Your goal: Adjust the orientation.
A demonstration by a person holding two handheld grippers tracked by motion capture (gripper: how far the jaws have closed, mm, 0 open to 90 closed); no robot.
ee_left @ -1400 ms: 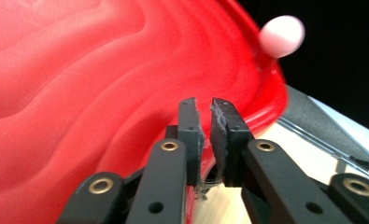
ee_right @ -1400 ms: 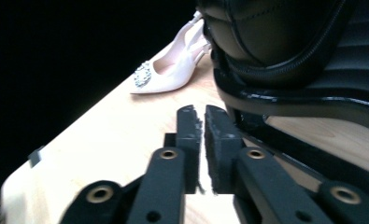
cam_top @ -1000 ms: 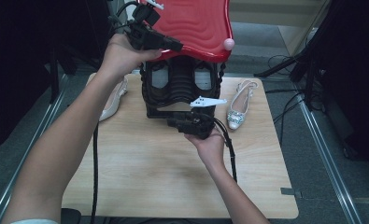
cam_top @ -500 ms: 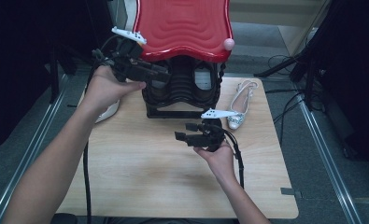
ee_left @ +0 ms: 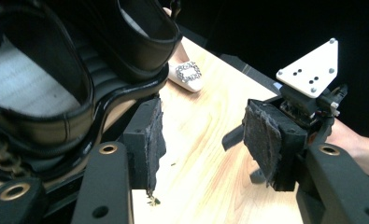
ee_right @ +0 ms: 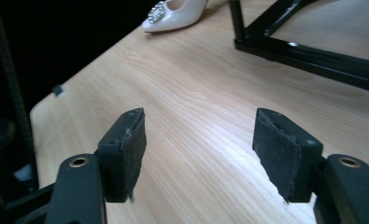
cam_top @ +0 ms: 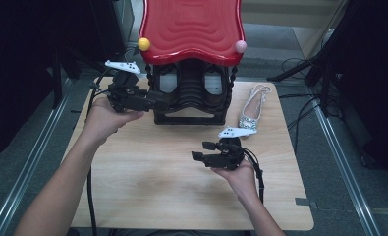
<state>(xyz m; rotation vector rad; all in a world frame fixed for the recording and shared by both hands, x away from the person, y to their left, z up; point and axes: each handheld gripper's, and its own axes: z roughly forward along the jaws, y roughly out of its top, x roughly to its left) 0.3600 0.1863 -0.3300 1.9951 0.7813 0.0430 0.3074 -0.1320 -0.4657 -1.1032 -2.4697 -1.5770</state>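
Black leather shoes [cam_top: 191, 91] are seen stacked on a black metal rack [cam_top: 189, 118] under a red wavy moulded top [cam_top: 191, 24], at the far middle of the light wooden table [cam_top: 147, 182]. Compared with a second ago, the left gripper [cam_top: 154, 101] has been brought down from the red top to the rack's left side, and its jaws have just been opening; in the left gripper view one pad [ee_left: 149, 140] is seen just beside the glossy shoe sole [ee_left: 126, 98], with nothing clamped between the jaws. The right gripper [cam_top: 200, 152] has been drawn back from the rack toward the near middle of the table, and its jaws have just been opening too; they are spread wide over bare wood, holding nothing. It is judged that a placement on the rack is finished and both tools are released for the next item. A silver sparkly slingback shoe [cam_top: 253, 105] with a jewelled buckle is left lying to the right of the rack. Around the table, grey floor, cables and dark stands are visible.
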